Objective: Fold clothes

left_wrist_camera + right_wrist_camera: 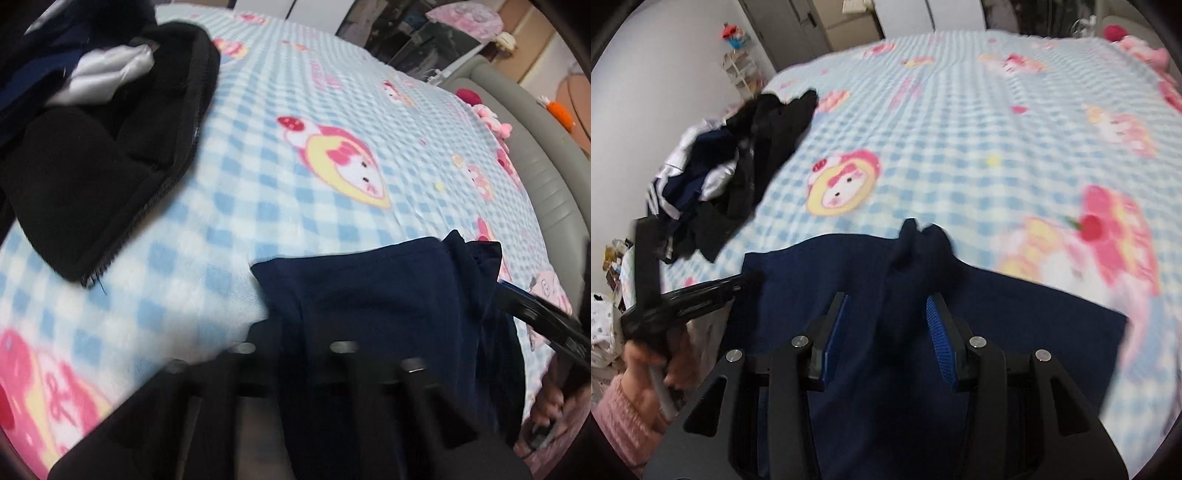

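Near the bed's edge, navy garment (849, 295) lies on the checked blanket (960, 147); right gripper (886, 325) straddles a raised fold, unclenched; left gripper's (295, 369) grip indiscernible. Bunched fabric may slip free.

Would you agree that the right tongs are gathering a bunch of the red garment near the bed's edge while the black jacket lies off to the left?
Not quite: the garment bunched between the right tongs is navy blue, not red, as the right wrist view shows. The black jacket does lie off to the left.
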A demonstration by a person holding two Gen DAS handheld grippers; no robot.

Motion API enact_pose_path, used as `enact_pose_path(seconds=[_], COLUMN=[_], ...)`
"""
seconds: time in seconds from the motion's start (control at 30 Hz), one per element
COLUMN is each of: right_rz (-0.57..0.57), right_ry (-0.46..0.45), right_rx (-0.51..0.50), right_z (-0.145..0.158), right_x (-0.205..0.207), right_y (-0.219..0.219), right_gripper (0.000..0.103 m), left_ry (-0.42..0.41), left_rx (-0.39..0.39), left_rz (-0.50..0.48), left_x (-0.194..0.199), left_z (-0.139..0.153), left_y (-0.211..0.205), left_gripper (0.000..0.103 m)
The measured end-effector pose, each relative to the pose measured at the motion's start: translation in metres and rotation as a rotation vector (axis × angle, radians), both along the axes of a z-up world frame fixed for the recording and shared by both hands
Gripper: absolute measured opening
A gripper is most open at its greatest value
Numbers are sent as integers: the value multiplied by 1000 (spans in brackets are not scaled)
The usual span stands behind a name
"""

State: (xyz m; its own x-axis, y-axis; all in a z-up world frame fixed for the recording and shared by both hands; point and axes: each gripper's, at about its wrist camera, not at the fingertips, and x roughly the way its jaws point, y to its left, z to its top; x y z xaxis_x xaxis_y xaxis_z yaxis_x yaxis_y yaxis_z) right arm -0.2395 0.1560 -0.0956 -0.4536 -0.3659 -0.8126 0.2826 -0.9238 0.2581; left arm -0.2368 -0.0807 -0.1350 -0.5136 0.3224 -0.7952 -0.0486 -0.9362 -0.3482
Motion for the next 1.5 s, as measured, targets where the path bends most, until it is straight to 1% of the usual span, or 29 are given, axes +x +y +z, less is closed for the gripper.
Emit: enact_pose_path(seconds=[0.1, 0.2, 0.23, 0.27, 0.33, 0.4, 0.43, 0.47, 0.5, 0.53, 0.67, 0.73, 0.77, 0.83, 0.87, 0.9, 0.97, 1.03, 1.13, 1.17, 1.23, 1.27, 1.33, 1.37, 1.4, 1.43, 1.5], right_rz=[26, 20, 18, 13, 2, -21, -37, -66, -94, -114, -117, -106, -108, -116, -132, -150, -202, -254, -308, -306, -299, -301, -361, -373, -381, -375, -318], right_ry=[2, 45, 47, 48, 48, 17, 7, 16, 35, 55, 81, 64, 45, 11, 8, 11, 50, 76, 27, 2, -17, -28, -25, -23, -23, -26, -27], right_rx=[40, 80, 65, 57, 35, -21, -52, -89, -115, -132, -140, -101, -94, -82, -82, -79, -55, -24, -8, -29, -71, -63, 35, 0, -37, -83, -159], right_z=[-17, -28, -31, -35, -43, -46, -45, -37, -28, -19, 1, 1, -1, -3, -1, 1, 5, 6, -11, -18, -24, -27, -28, -26, -23, -21, -16], right_x=[-16, -21, -23, -24, -28, -28, -28, -23, -17, -8, 26, 42, 51, 69, 81, 93, 118, 138, 146, 145, 147, 148, 151, 151, 151, 149, 134], right_y=[-17, -22, -21, -19, -15, -4, 2, 9, 16, 22, 31, 29, 33, 42, 49, 57, 75, 94, 122, 129, 138, 143, 152, 161, 168, 171, 170], right_gripper=[20, 18, 18, 18, 22, 22, 23, 28, 32, 36, 37, 37, 37, 37, 37, 37, 37, 37, 37, 37, 36, 33, 24, 24, 28, 37, 47], left_ry=[55, 76, 70, 59, 10, 31, 41, 51, 61, 71, 112, 132, 139, 144, 159, 168, 180, 175, 111, 91, 52, 31, -3, 3, 11, 22, 46], left_rx=[-41, -48, -53, -58, -81, -81, -80, -80, -80, -80, -78, -78, -63, 37, 104, 135, 84, 58, 22, 5, -30, -46, -63, -43, -24, -9, -2], left_rz=[26, 56, 58, 57, 52, 8, -15, -37, -60, -82, -172, -217, -238, -267, -277, -287, -300, -339, -400, -403, -408, -404, -368, -361, -357, -358, -356], left_x=[10, 11, 9, 7, 4, 13, 18, 22, 27, 32, 51, 60, 65, 79, 87, 96, 110, 121, 124, 124, 123, 123, 124, 126, 128, 129, 131], left_z=[13, 19, 17, 13, 1, 6, 8, 11, 13, 16, 26, 31, 33, 39, 48, 57, 64, 60, 43, 36, 24, 18, 9, 10, 12, 16, 22], left_y=[-6, -19, -22, -25, -25, -12, -5, 1, 8, 14, 40, 53, 59, 69, 72, 79, 99, 122, 152, 157, 168, 172, 171, 168, 167, 166, 167], left_gripper=[4, 4, 4, 7, 11, 14, 16, 26, 37, 40, 40, 40, 40, 40, 43, 47, 47, 47, 46, 46, 46, 46, 44, 44, 44, 45, 46])
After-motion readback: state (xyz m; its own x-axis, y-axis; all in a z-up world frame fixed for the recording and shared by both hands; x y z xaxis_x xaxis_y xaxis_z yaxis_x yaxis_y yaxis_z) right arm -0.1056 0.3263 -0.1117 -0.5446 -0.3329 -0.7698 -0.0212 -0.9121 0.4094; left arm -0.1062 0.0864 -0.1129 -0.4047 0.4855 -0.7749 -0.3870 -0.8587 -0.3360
